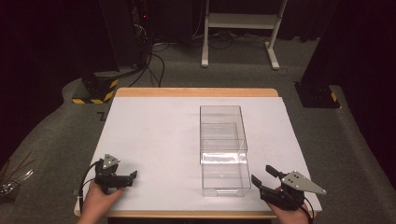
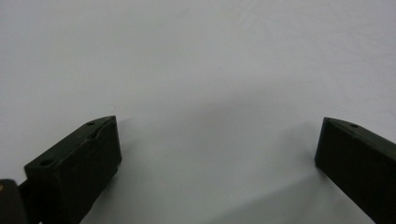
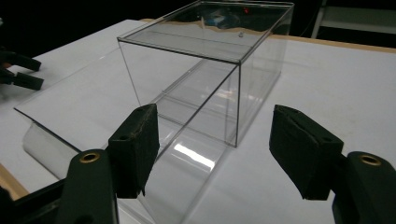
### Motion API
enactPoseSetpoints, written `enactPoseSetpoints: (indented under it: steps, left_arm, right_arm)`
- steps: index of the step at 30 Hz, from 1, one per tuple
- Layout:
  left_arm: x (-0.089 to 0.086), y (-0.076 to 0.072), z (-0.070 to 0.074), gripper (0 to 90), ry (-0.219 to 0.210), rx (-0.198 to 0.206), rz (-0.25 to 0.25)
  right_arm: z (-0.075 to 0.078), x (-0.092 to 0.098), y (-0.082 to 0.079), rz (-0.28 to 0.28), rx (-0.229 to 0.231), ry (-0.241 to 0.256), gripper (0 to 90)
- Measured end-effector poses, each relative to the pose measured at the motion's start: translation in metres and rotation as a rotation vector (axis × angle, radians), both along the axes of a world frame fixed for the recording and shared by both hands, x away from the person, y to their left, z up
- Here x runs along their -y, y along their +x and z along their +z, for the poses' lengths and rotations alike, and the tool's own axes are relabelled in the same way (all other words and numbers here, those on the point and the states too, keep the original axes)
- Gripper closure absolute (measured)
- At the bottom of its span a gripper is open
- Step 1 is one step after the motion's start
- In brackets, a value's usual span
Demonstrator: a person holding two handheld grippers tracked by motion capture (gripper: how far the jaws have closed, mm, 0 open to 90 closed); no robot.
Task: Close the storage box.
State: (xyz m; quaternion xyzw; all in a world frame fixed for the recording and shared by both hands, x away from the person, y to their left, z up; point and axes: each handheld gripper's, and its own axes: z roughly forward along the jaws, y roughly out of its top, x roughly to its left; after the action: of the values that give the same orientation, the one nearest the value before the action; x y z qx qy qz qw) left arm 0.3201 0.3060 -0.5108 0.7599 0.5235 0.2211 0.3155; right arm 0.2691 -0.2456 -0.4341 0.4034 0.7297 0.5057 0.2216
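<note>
A clear plastic box (image 1: 222, 125) stands right of centre on the white table top (image 1: 154, 140), with its clear drawer (image 1: 225, 179) pulled out toward the near edge. My right gripper (image 1: 261, 173) rests at the near right corner, just right of the drawer, open and holding nothing. In the right gripper view the box (image 3: 210, 56) and the drawer (image 3: 84, 102) lie beyond its spread jaws (image 3: 212, 126). My left gripper (image 1: 130, 178) sits at the near left, pointing right, apart from the box. Its jaws stand wide apart over bare white surface, so this gripper (image 2: 217, 135) is open and empty.
The table's wooden edge (image 1: 196, 92) shows along the far side and near side. Behind it on the grey carpet stand a white frame's legs (image 1: 273, 56), black posts (image 1: 317, 93), cables and a yellow-black striped base (image 1: 93, 95). Thin metal items (image 1: 11, 179) lie on the floor at left.
</note>
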Motion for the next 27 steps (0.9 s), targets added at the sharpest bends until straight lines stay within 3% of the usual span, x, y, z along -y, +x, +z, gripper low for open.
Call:
enactPoseSetpoints:
  steps: [18,27]
  left_arm:
    - [0.000,0.000,0.000,0.5,0.000,0.000,0.000]
    - [0.000,0.000,0.000,0.5,0.000,0.000,0.000]
  right_arm:
    - [-0.008,-0.018,-0.011,0.099,-0.022,-0.012,32.2]
    - [-0.012,-0.019,-0.010,0.113,-0.031,-0.007,32.0]
